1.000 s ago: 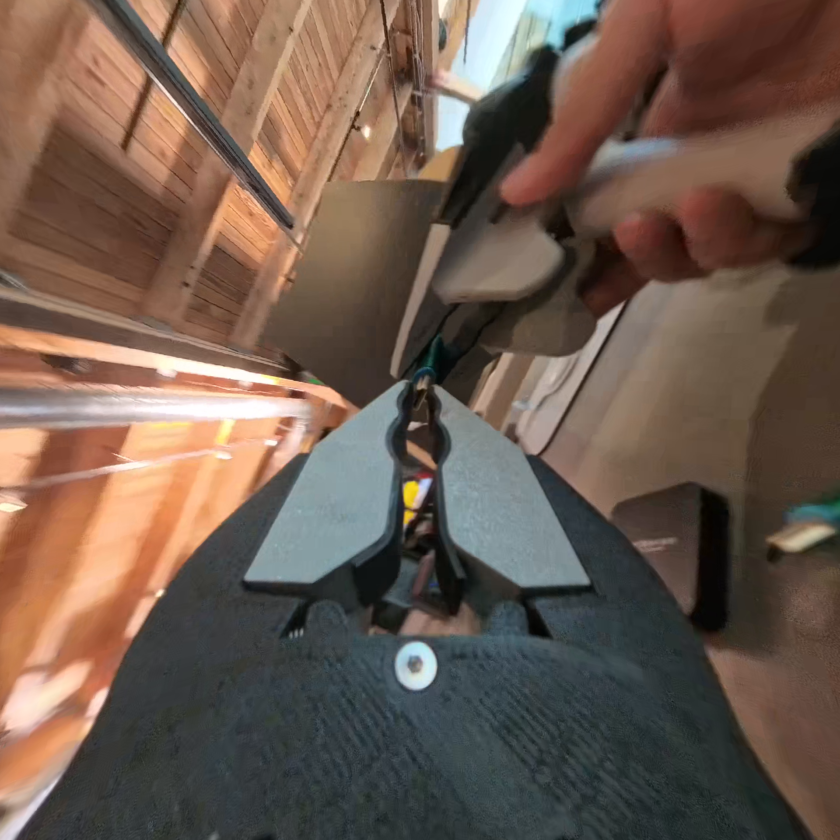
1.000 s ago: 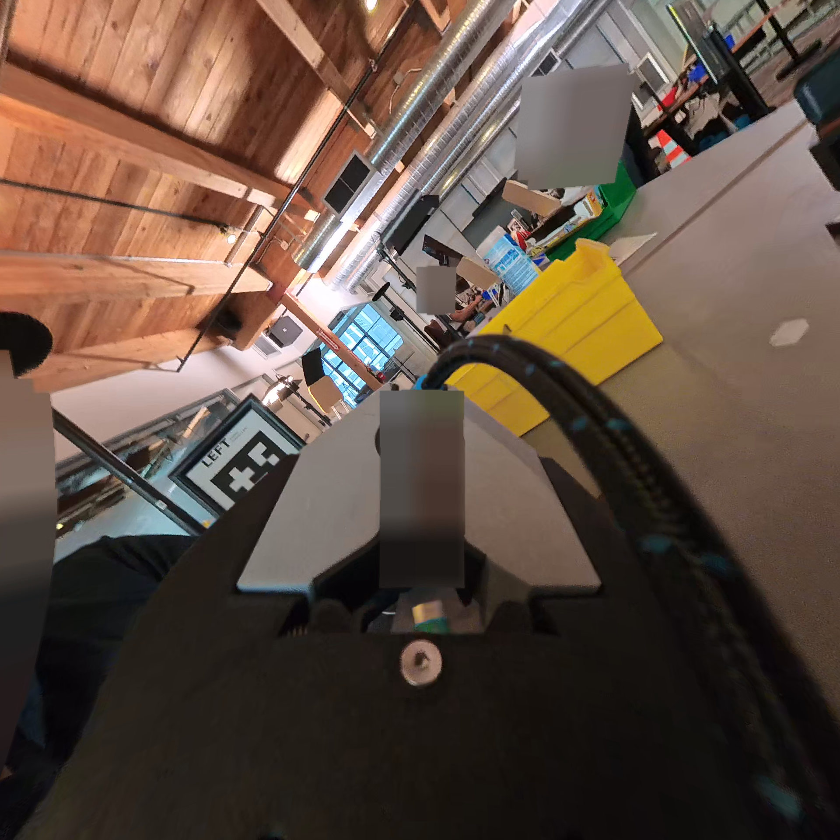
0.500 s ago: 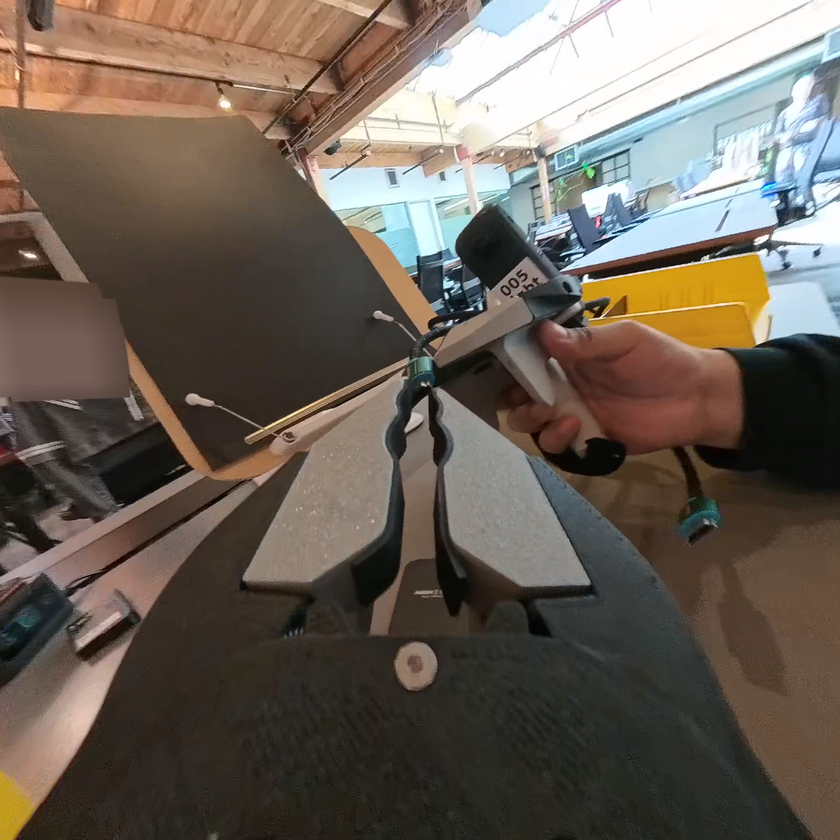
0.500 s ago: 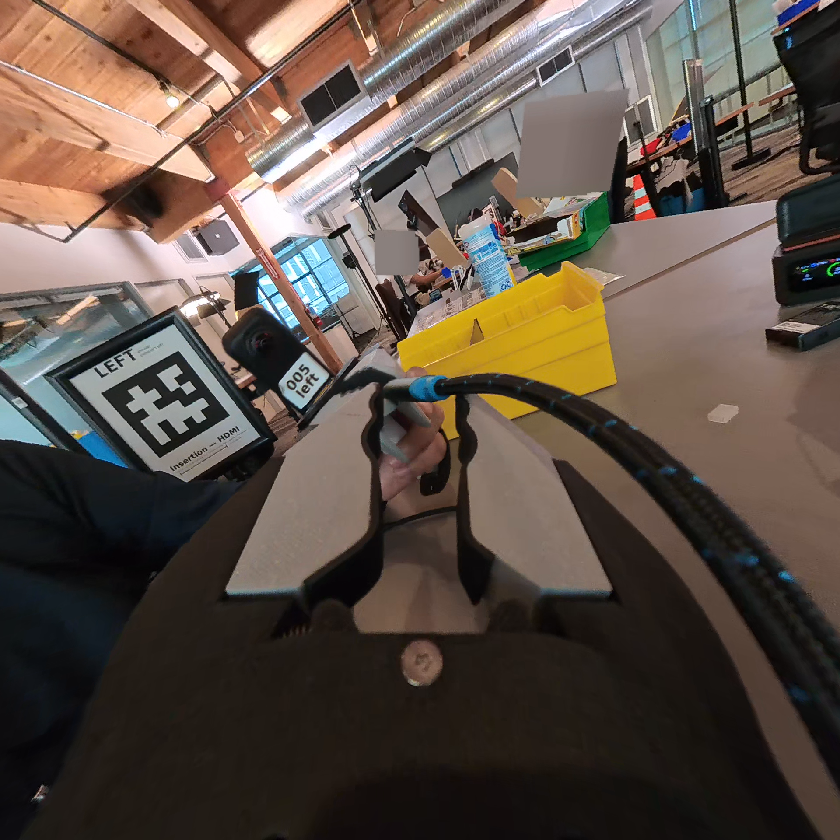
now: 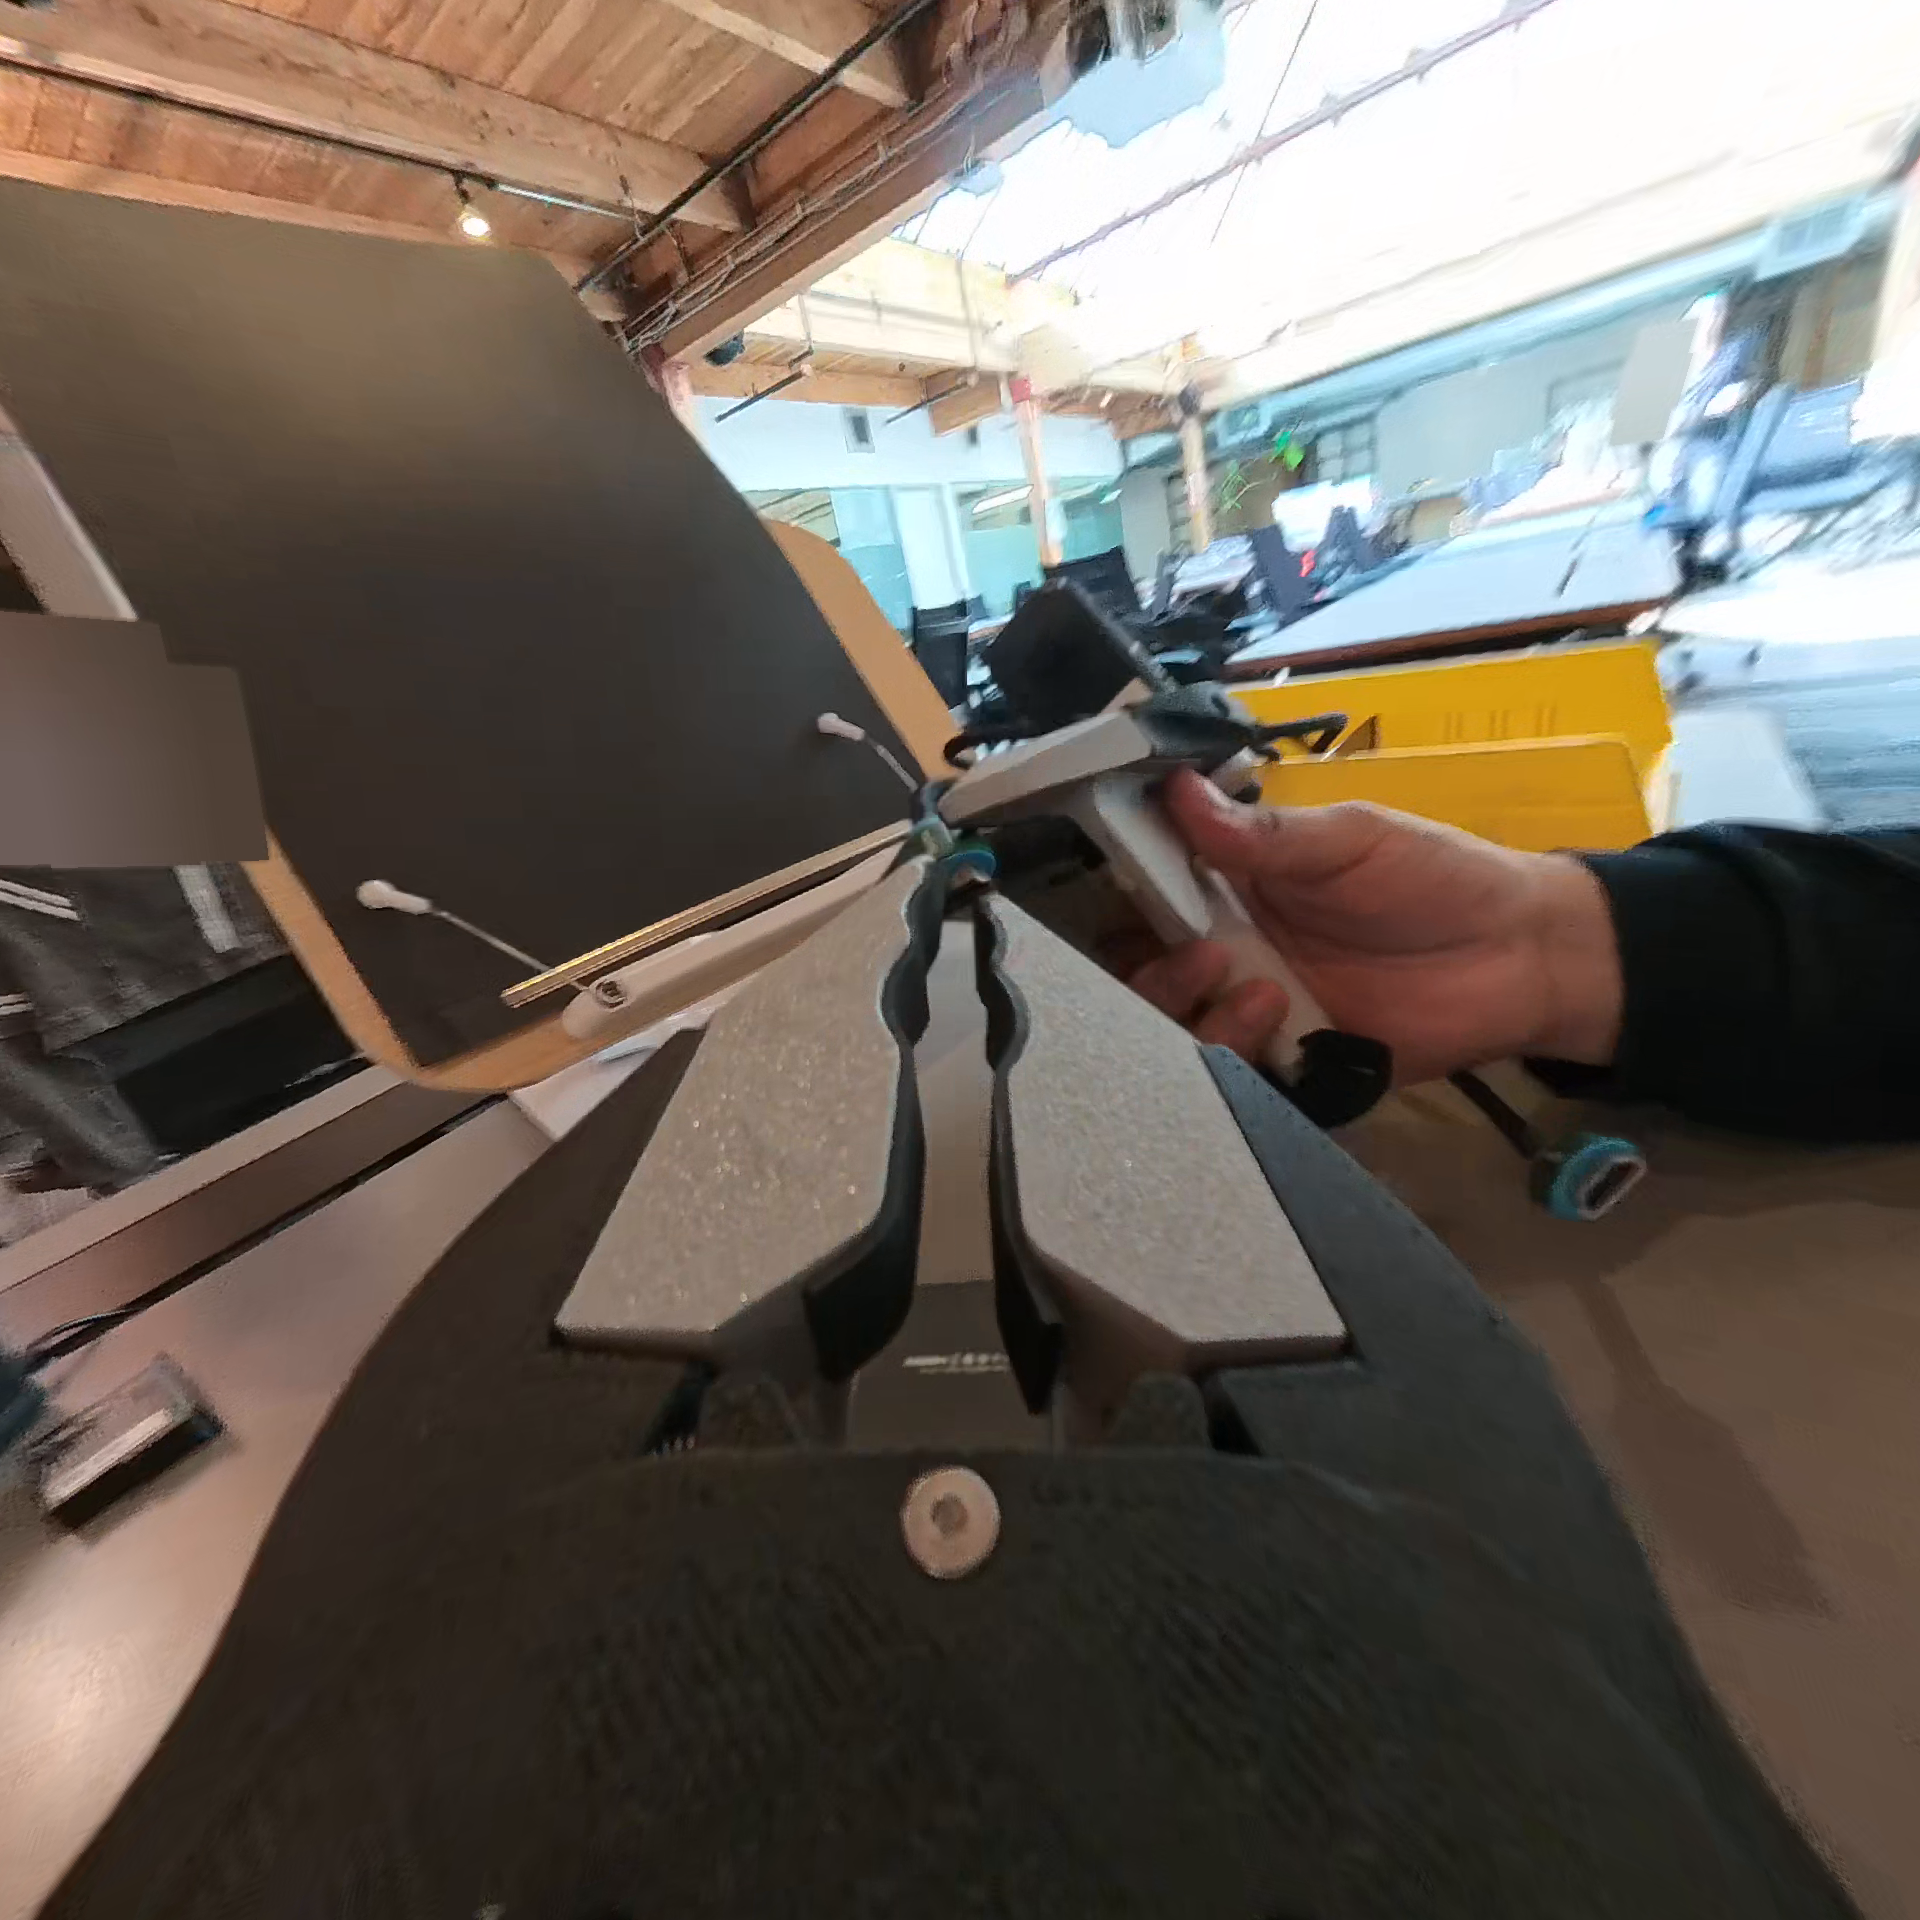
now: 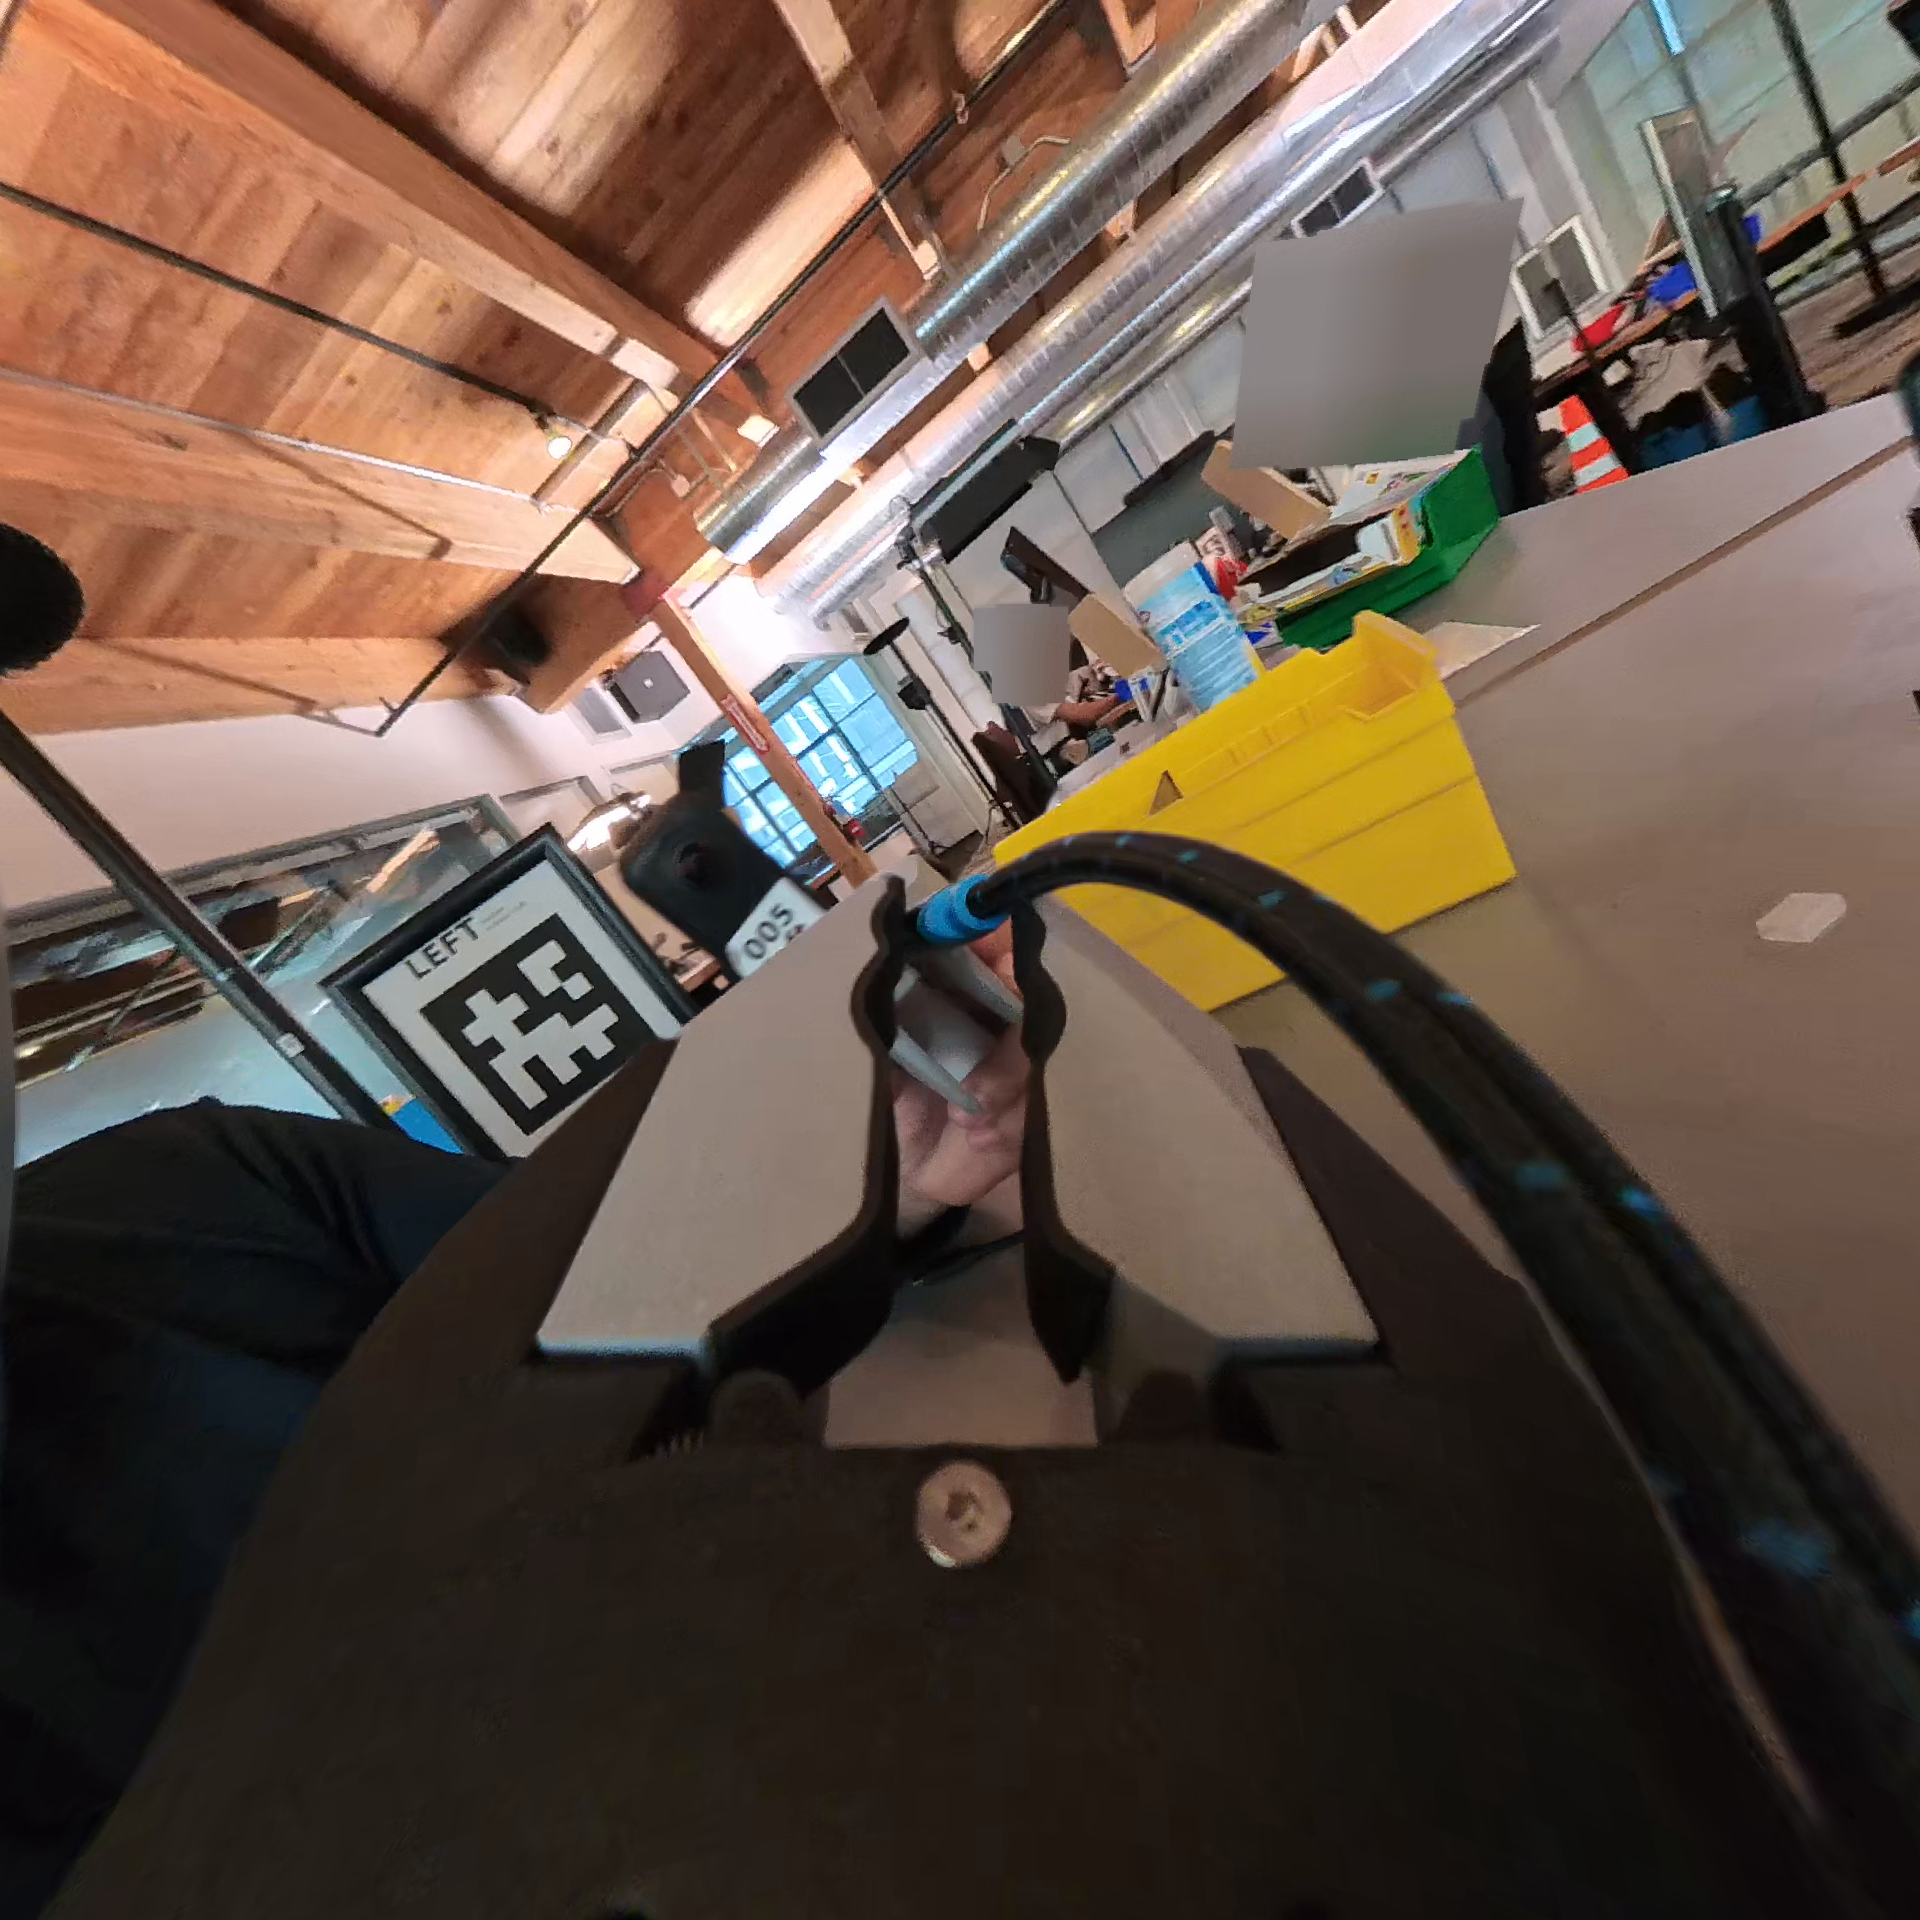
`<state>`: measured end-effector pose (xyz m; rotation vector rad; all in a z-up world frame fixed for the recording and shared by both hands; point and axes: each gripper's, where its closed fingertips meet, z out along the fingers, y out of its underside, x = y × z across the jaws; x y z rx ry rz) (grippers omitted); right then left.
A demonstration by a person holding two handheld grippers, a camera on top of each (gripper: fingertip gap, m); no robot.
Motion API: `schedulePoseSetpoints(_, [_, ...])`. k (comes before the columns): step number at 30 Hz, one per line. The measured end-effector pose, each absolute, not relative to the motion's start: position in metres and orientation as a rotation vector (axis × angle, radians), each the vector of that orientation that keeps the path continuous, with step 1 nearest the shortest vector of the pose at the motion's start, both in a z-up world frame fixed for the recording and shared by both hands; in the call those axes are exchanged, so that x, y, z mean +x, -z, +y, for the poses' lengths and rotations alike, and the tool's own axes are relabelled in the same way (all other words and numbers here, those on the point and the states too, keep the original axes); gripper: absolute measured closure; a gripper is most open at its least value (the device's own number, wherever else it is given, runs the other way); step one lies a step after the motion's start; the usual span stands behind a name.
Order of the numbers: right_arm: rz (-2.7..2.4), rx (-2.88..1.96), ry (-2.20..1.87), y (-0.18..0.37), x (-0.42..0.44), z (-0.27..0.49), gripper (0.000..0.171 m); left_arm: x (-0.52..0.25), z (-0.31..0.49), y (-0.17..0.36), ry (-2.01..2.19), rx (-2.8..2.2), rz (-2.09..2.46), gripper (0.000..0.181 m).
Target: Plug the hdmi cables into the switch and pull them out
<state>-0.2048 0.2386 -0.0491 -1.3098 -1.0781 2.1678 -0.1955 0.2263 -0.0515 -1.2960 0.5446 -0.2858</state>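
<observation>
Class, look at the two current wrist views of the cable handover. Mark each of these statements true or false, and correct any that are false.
1. The right gripper has a black braided cable with a blue collar at its fingertips. True.
2. The free plug at the cable's other end hangs near the tabletop, plugged into nothing. True.
3. The bin on the table is red. False: it is yellow.
4. The left gripper has its fingers spread wide apart. False: they are nearly together, pinching the cable at the tips.
5. A bare hand holds the right gripper's handle. True.
6. The framed marker sign lies flat on the table. False: it stands upright.
</observation>
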Motion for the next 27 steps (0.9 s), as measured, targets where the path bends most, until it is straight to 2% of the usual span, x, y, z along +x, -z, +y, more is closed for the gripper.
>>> schedulePoseSetpoints(13, [-0.995,-1.526,-2.006,0.071,-0.207,0.263,0.161,-0.199,0.249,0.082,-0.766,-1.230,0.806,0.173])
schedulePoseSetpoints(15, [-0.996,-1.560,-1.997,0.075,-0.208,0.263,0.161,-0.195,0.251,0.083,-0.889,-1.194,0.847,0.165])
schedulePoseSetpoints(18, [-0.989,-1.568,-2.027,0.076,-0.210,0.260,0.162,-0.187,0.255,0.091,-1.013,-1.154,0.935,0.162])
schedulePoseSetpoints(20, [-0.980,-1.579,-2.044,0.077,-0.210,0.261,0.162,-0.189,0.255,0.087,-1.098,-1.121,0.925,0.173])
schedulePoseSetpoints(27, [-1.028,-1.536,-2.059,0.070,-0.207,0.252,0.162,-0.211,0.258,0.079,-1.167,-1.182,0.819,0.173])
